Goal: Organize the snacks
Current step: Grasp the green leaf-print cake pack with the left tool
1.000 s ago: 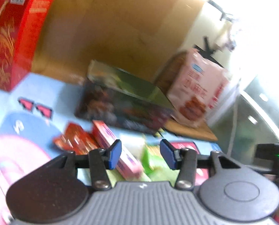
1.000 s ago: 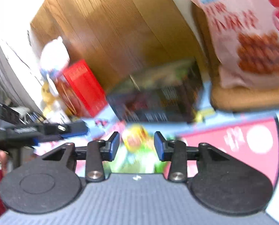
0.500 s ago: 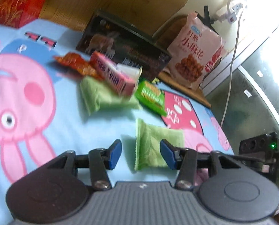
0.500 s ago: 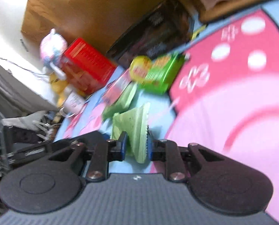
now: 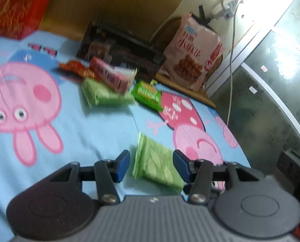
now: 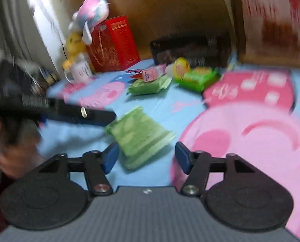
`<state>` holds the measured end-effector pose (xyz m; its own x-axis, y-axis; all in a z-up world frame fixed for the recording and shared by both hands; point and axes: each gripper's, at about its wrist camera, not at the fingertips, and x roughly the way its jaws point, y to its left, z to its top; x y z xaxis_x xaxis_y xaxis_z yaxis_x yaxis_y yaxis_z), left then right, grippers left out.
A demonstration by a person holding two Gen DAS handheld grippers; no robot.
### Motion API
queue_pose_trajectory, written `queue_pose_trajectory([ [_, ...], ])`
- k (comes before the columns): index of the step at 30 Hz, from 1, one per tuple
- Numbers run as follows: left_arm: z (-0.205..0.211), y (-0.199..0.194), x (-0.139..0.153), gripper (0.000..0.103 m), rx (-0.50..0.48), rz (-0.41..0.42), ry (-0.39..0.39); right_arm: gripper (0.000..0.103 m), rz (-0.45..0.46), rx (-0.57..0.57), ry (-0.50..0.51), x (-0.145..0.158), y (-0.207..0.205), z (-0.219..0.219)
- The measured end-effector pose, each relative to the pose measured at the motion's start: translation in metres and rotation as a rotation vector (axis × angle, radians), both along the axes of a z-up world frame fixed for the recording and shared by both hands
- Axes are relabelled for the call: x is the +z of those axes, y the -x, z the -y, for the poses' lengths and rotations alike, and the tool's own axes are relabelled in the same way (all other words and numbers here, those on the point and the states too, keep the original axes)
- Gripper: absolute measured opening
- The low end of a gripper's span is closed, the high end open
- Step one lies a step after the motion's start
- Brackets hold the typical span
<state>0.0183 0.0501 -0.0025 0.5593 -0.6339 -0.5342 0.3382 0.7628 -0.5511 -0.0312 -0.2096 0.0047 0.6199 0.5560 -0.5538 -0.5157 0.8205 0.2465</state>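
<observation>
The left gripper (image 5: 151,164) has its jaws opening; a pale green snack packet (image 5: 156,165) lies flat on the cartoon-pig bedsheet (image 5: 101,129) between the blue pads, with a clear gap on each side, so nothing is pinched.

The right gripper (image 6: 146,157) also has its jaws opening and stands spread. The same pale green snack packet (image 6: 140,135) lies just ahead of and partly between its pads, untouched. To this gripper's left, the left gripper's dark body (image 6: 73,114) reaches in toward the packet, carried by a blurred hand (image 6: 10,151).

Further ahead of the left gripper lies a cluster of snacks:
- a second green packet (image 5: 101,93);
- a pink box (image 5: 111,77) resting on it;
- an orange wrapper (image 5: 77,70) beside the pink box;
- a bright green pouch (image 5: 149,95) to the right.

Behind the cluster stands a dark carton (image 5: 119,54), with a pink snack bag (image 5: 192,58) upright to its right and a red box (image 5: 14,10) at far left.
</observation>
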Motion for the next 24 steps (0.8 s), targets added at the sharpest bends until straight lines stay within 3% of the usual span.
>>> queue_pose_trajectory([
  [2, 0.0, -0.004, 0.002, 0.052, 0.006, 0.004, -0.011, 0.064, 0.035, 0.011, 0.056, -0.002, 0.006, 0.002],
  [6, 0.009, -0.017, -0.006, 0.05, -0.009, -0.034, -0.035, 0.064, 0.023, 0.026, 0.065, -0.011, 0.001, -0.001],
  [10, 0.022, -0.016, -0.017, 0.035, -0.069, -0.071, -0.038, 0.063, 0.059, 0.042, 0.109, -0.016, 0.001, -0.017],
  [13, 0.027, -0.005, -0.017, 0.031, -0.098, -0.061, -0.051, 0.024, 0.084, 0.051, 0.139, -0.016, 0.007, -0.023],
  [14, 0.028, -0.003, -0.015, 0.031, -0.101, -0.06, -0.055, 0.021, 0.084, 0.05, 0.142, -0.015, 0.007, -0.022],
  [20, 0.025, 0.0, 0.022, 0.031, -0.115, 0.029, -0.013, 0.02, 0.1, 0.024, 0.024, 0.007, -0.002, -0.001],
  [24, 0.034, -0.021, 0.043, 0.031, -0.108, 0.074, -0.033, 0.02, 0.142, 0.004, -0.021, 0.023, -0.019, 0.004],
])
